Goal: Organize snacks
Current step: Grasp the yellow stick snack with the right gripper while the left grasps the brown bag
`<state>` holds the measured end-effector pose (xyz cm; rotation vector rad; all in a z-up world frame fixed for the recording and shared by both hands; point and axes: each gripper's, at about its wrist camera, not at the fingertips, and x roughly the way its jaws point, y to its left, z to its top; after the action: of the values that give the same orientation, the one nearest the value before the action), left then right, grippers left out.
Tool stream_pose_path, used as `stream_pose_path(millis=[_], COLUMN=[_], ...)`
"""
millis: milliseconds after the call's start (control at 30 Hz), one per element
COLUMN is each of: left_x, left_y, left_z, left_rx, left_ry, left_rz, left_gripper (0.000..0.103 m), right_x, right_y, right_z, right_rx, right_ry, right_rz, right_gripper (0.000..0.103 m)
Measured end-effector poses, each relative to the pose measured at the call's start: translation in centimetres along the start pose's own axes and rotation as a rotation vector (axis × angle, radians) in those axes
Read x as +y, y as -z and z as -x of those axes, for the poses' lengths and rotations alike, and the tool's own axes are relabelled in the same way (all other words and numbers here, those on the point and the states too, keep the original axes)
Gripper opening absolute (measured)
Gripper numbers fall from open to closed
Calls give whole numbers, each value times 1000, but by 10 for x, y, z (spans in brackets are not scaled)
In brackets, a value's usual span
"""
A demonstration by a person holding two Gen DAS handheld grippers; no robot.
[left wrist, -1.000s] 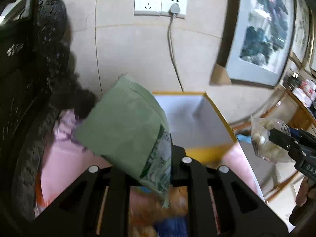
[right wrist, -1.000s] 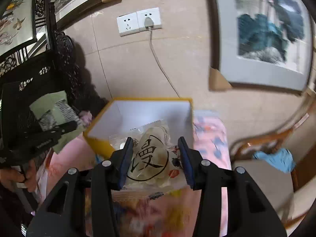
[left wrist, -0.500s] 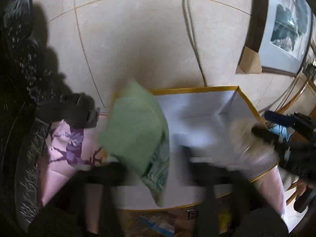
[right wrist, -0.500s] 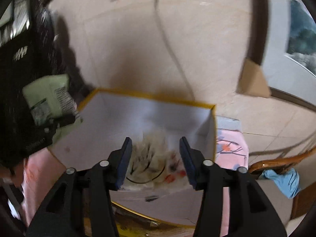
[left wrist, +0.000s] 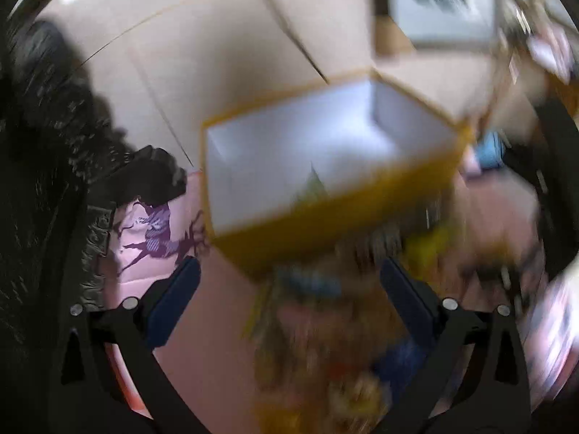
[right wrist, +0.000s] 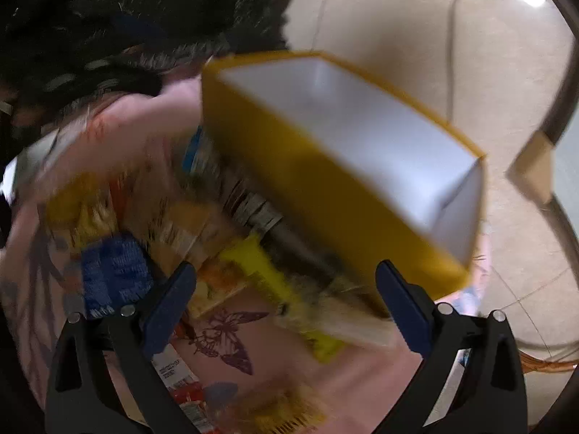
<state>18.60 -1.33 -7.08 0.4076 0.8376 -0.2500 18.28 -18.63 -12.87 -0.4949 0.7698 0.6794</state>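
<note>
Both views are smeared by motion. A yellow box [left wrist: 325, 220] with a white inside stands on a pink cloth [left wrist: 152, 238]. A green packet's tip [left wrist: 312, 185] shows inside it. My left gripper [left wrist: 287, 266] is open and holds nothing, just in front of the box over a blurred pile of snack packets [left wrist: 325, 329]. In the right wrist view the box [right wrist: 307, 181] lies tilted at upper right. My right gripper [right wrist: 286, 267] hangs over the packets beside it, its jaws opening with nothing gripped. A blue packet [right wrist: 112, 271] and a yellow one [right wrist: 253, 260] lie there.
Dark carved furniture [left wrist: 43, 126] rises at the left edge of the cloth and fills the top left of the right wrist view [right wrist: 126, 7]. A beige tiled wall with a cable and a framed picture [left wrist: 441, 0] stands behind the box. The butterfly-print cloth [right wrist: 224, 340] spreads below.
The left gripper let go of the green packet and the right of the clear bun packet, over the box. Both sets of jaws spread wide, and both grippers dropped back toward the snack pile.
</note>
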Motion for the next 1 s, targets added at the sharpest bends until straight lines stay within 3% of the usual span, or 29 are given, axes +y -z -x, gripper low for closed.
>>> stream_pose_path(millis=[100, 200, 233, 267, 300, 367, 433, 500, 600, 667, 800, 867, 933, 1000], left_x=[-21, -32, -35, -37, -39, -49, -62, -79, -93, -95, -86, -85, -83, -88], left_y=[28, 45, 47, 50, 52, 53, 53, 55, 58, 58, 49, 49, 47, 46], left_z=[-1, -2, -3, -5, -7, -12, -19, -30, -42, -47, -63, -70, -77, -82], left_rx=[7, 13, 13, 15, 18, 19, 20, 22, 23, -6, 24, 33, 59, 55], left_ry=[36, 84, 95, 105, 110, 107, 96, 37, 45, 70, 166, 189, 242, 196], left_rz=[-90, -102, -102, -101, -102, -119, -187, -311, -423, -435, -386, -352, -301, -312], left_gripper=[101, 101, 101, 101, 101, 101, 101, 101, 101, 101, 100, 95, 69, 62], right_x=[6, 7, 5, 0, -2, 4, 11, 9, 3, -4, -21, -22, -21, -22], right_y=[3, 6, 6, 5, 3, -1, -2, -7, -9, -9, 5, 10, 13, 14], right_z=[-22, -43, -50, -52, -53, -53, -52, -47, -32, -20, 17, 29, 47, 63], right_rx=[-13, -1, 16, 15, 21, 33, 60, 115, 129, 129, 104, 83, 59, 37], right_ry=[-20, 30, 35, 0, -24, -18, 1, -14, -37, -54, -93, -71, -11, 43], right_rz=[45, 99, 98, 70, 43, 47, 51, -17, -97, -160, -316, -358, -376, -401], right_gripper=[99, 92, 83, 64, 58, 31, 28, 24, 24, 23, 22, 22, 22, 22])
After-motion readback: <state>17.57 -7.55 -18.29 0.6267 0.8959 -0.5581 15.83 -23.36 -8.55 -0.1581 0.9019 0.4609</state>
